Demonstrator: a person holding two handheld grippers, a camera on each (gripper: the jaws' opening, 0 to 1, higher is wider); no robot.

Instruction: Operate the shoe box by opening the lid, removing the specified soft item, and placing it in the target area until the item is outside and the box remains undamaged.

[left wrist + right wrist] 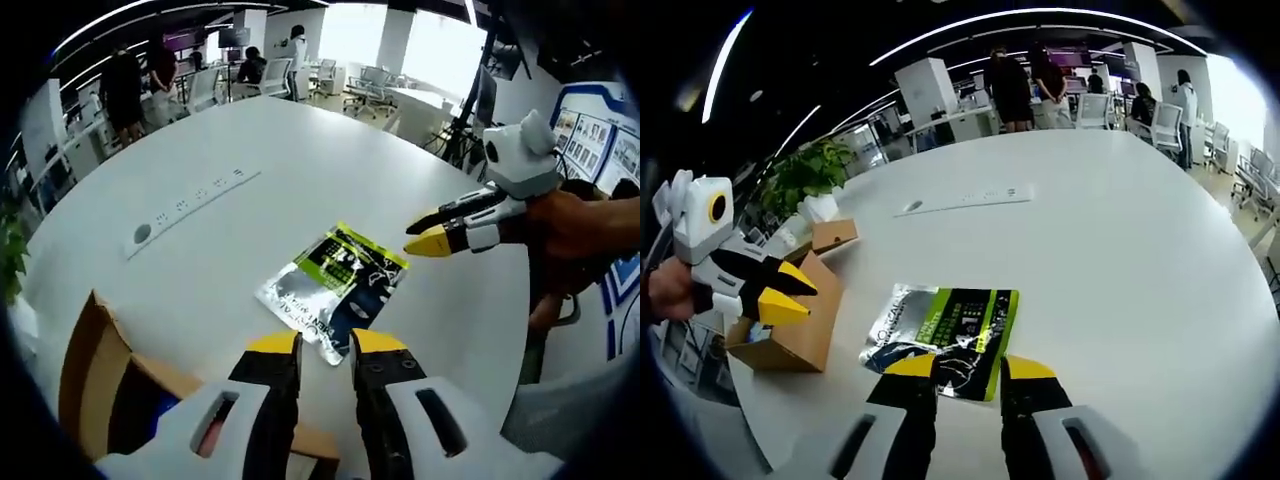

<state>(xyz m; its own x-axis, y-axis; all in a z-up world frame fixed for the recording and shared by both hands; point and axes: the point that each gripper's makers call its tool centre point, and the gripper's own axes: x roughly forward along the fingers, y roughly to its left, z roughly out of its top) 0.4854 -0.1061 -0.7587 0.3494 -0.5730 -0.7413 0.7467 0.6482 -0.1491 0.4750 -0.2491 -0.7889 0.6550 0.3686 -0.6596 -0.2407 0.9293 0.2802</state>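
Observation:
A soft item in a green, black and silver plastic bag lies flat on the white round table, outside the box. The brown cardboard shoe box stands open at the table's near-left edge. My left gripper is open just short of the bag's near corner, with nothing between its jaws. From the right, my right gripper comes in over the bag's far corner, held by a hand. In the right gripper view, the right gripper is open at the bag's near edge. The left gripper hovers by the box.
A white power strip lies further back on the table. Behind the box there is a potted plant. People and office chairs stand beyond the table's far edge. A tripod and wall posters are at the right.

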